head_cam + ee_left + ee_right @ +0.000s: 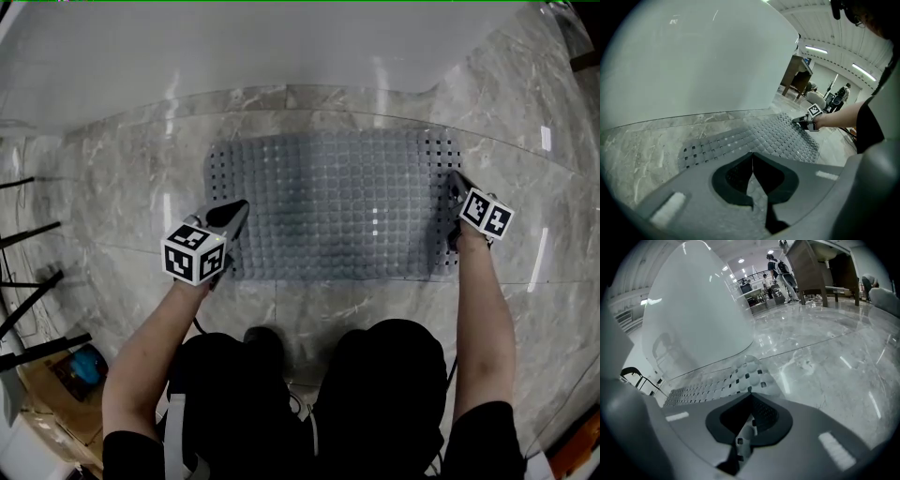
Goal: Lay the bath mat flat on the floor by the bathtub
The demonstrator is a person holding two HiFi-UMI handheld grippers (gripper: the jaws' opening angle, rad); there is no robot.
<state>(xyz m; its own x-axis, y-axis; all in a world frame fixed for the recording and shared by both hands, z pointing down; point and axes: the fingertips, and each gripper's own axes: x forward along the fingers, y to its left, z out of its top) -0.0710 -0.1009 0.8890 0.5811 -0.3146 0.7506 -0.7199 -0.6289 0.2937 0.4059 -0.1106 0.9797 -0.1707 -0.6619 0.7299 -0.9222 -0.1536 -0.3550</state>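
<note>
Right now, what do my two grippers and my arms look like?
The left gripper and the right gripper are grey, wedge-shaped two-jaw tools with dark recessed padding around the jaws. Each carries a white cube printed with black square markers. The forearms are bare below short black sleeves.

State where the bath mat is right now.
Head view: the bath mat lies centre-frame on the marble floor, beside the white bathtub above it; the right hand-held gripper pinches its right edge.
</note>
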